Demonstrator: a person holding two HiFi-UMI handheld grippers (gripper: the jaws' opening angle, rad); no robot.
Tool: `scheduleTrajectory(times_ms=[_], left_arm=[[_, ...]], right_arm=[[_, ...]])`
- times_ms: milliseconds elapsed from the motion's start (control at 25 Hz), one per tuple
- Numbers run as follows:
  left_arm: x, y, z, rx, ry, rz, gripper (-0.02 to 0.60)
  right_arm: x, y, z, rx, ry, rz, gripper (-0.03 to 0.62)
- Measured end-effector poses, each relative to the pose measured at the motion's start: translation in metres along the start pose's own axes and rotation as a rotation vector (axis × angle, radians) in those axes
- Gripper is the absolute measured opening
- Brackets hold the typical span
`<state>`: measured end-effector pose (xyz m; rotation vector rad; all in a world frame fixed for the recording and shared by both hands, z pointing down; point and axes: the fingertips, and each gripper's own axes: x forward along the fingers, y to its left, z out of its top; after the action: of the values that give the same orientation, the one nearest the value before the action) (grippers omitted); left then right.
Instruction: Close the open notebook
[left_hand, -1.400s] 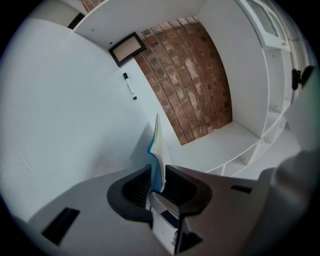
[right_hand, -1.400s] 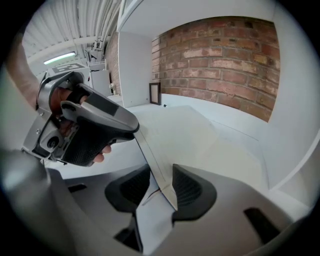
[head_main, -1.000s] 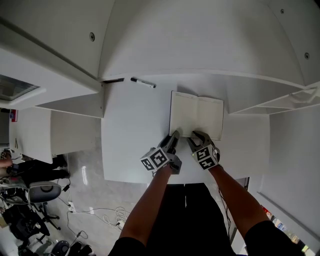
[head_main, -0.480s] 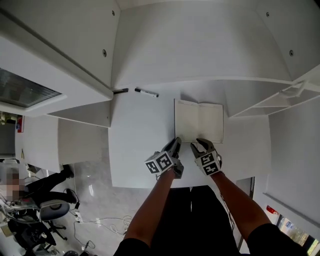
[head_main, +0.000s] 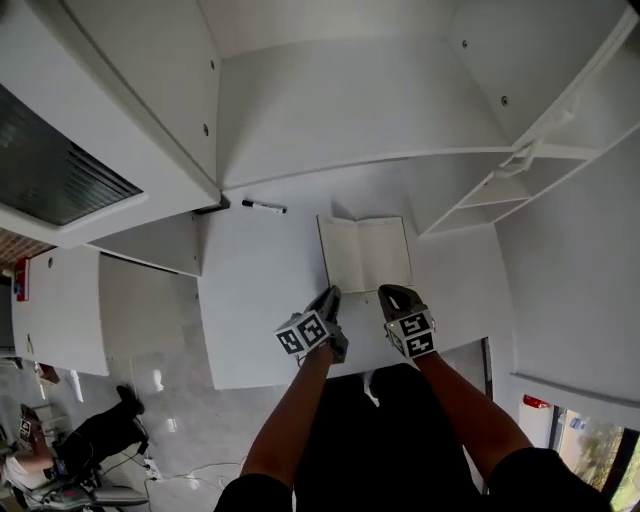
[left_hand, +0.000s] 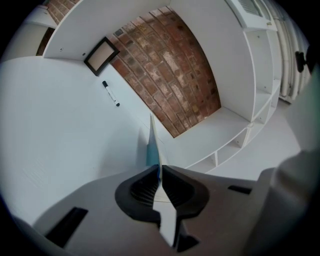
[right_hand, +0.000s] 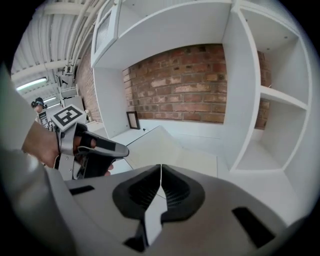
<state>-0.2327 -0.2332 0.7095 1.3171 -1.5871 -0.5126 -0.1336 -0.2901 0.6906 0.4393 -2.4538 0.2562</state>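
On the white counter (head_main: 250, 300), near its middle: one notebook (head_main: 365, 250), lying open with the spine pointing away from the person and both pale pages up; its near edge sits just at the tips of both tools. Left gripper (left_hand: 159, 175): jaws have just been closing and now pinch a thin upright leaf (left_hand: 151, 147) with a blue edge at the notebook's near left corner; this leaf stands lifted off the counter. Right gripper (right_hand: 160, 172): jaws have just been closing and are now pressed together at the near right corner; a hairline of white shows between them, possibly a single page, though it is too thin to settle. Marker pen (head_main: 263, 207): lying flat towards the back left of the counter, well apart from the notebook. Small dark picture frame (left_hand: 101, 55): propped at the back, near the brick wall (left_hand: 175, 75). White shelving (head_main: 480, 200): to the right, bare as far as can be seen. Task status: early; a hold is taken on the left side and the lift begun, but from above the notebook looks fully spread; left to do, by this reading, is swinging one half over the spine onto the other, then letting go.
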Motion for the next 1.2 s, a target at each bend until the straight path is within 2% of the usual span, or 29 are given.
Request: scheduleTrajectory(times_ms=[200, 440, 920, 1200], left_arm=[[-0.006, -0.017, -0.014, 0.048, 0.02, 0.015, 0.021], [0.002, -0.052, -0.037, 0.11, 0.048, 0.021, 0.021], [0.04, -0.097, -0.064, 0.184, 0.009, 0.142, 0.023], [0.076, -0.109, -0.091, 0.226, 0.025, 0.238, 0.025]], right_arm=[[-0.035, -0.016, -0.001, 0.053, -0.027, -0.04, 0.0], [-0.066, -0.04, -0.007, 0.068, -0.043, -0.025, 0.0], [-0.09, -0.109, -0.009, -0.011, -0.036, 0.07, 0.0], [-0.091, -0.137, -0.019, -0.048, -0.026, 0.126, 0.0]])
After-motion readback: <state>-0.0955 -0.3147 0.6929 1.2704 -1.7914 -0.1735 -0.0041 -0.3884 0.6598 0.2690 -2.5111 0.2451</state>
